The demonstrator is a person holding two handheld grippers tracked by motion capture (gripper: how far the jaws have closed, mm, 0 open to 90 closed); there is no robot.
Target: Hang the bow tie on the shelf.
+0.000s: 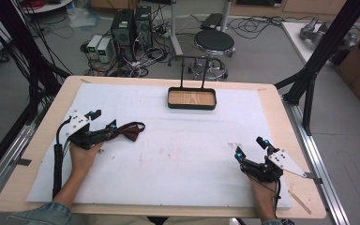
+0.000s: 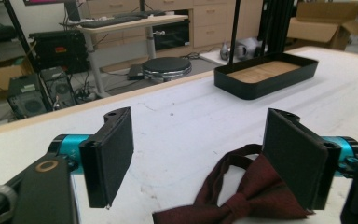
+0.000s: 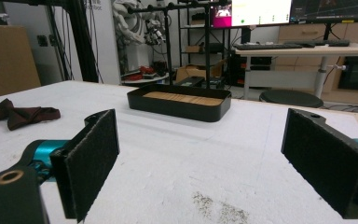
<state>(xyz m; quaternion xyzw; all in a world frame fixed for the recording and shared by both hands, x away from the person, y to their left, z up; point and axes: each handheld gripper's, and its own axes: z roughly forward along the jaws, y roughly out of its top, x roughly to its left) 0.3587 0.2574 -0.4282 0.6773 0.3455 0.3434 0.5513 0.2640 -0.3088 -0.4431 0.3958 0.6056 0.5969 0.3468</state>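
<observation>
Left black two-jaw gripper (image 1: pixel 107 127) lying low at the left side of the white foam-covered table (image 1: pixel 192 154), jaws spread wide and holding nothing. Resting just ahead of it, one dark red fabric bow tie (image 1: pixel 130 131), flat on the white surface; in the left gripper view, sitting partly between the open jaws, nearer the right-hand pad (image 2: pixel 294 156) (touching it or merely overlapped by it, cannot tell), well clear of the other pad (image 2: pixel 112 154).

Right black two-jaw gripper (image 1: pixel 249 149) sitting near the right front corner of the table, jaws likewise gaping wide, gripping nothing, bare white surface between the pads in the right gripper view. Well apart from the bow tie (image 3: pixel 21 113), showing far off at the left in that view.

Counting: two grippers, one in each hand; one bow tie; one shallow black rectangular tray with a wooden floor (image 1: pixel 191 98) standing at the far middle of the table, a thin black frame rising from it.
</observation>
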